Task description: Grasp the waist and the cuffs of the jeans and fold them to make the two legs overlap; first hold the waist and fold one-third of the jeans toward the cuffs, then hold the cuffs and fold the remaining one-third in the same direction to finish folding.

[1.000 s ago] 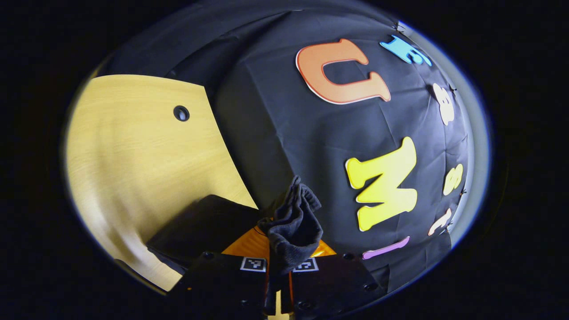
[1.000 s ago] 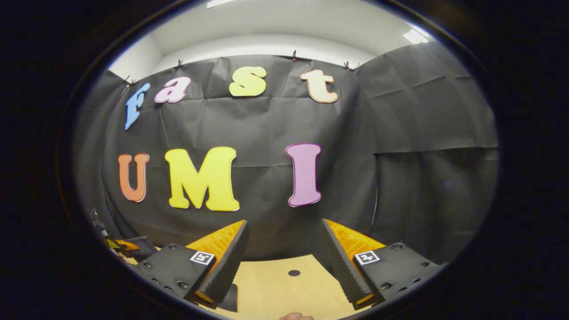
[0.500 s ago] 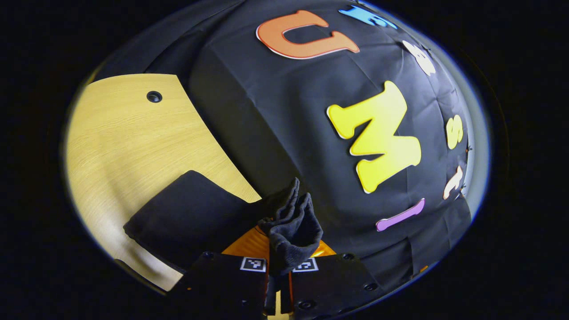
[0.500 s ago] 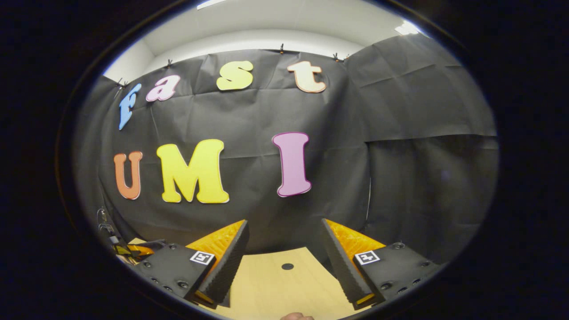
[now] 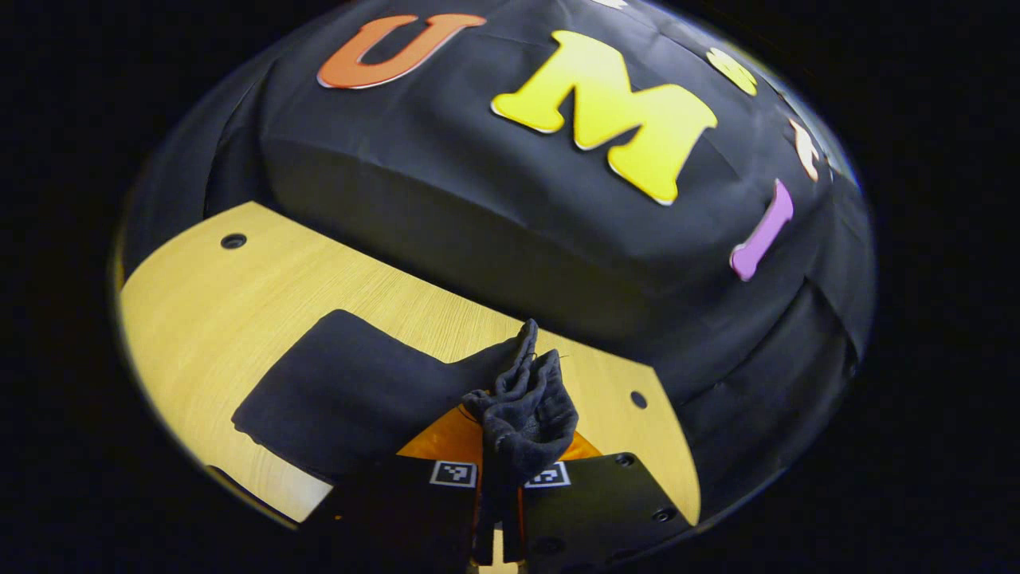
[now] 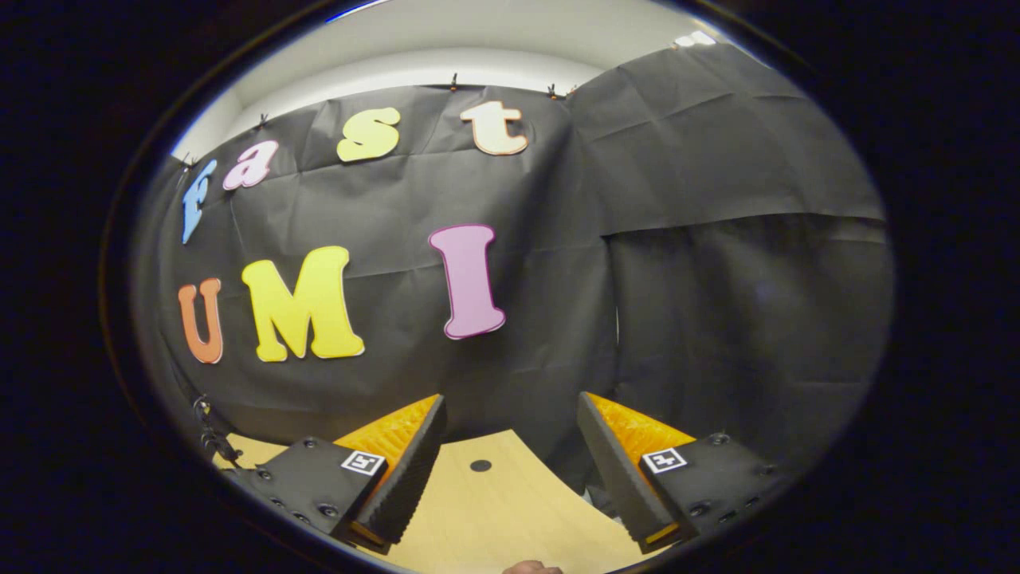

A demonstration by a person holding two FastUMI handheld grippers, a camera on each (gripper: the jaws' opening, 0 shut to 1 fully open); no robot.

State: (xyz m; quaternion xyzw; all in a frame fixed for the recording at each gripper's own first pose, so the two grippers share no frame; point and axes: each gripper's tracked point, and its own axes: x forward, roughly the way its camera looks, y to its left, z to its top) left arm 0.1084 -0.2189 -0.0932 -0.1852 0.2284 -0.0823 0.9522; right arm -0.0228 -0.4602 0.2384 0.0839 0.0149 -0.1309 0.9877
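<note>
Left gripper view: the jeans (image 5: 351,391) lie as a dark, flat rectangle on the table (image 5: 199,319), and one bunched end rises off it into my left gripper (image 5: 500,486).
Jeans: the flat part looks compact and already doubled, well short of full length; the lifted end is a crumpled wad standing just above the jaws, with a strip of cloth running from it down to the flat part.
Left jaws: pressed together on that wad, cloth pinched between both fingers; I cannot tell from the folds whether it is the cuffs or the waist.
Right gripper view: my right gripper (image 6: 510,454) hangs over a bare stretch of table near a small round hole (image 6: 480,465).
Right jaws: spread wide, nothing between them, no cloth near them.
Step in hand: I judge this one of the third-folds, with the held end being carried over the flat part; given how short the flat part is, the last fold from the cuffs seems the likelier.
Next move calls for: bringing the pinched end across and low over the flat rectangle, edges lined up, before I let the jaws part.
Watch for: the wad landing bunched rather than flat; the idle right gripper could press or smooth it.
</note>
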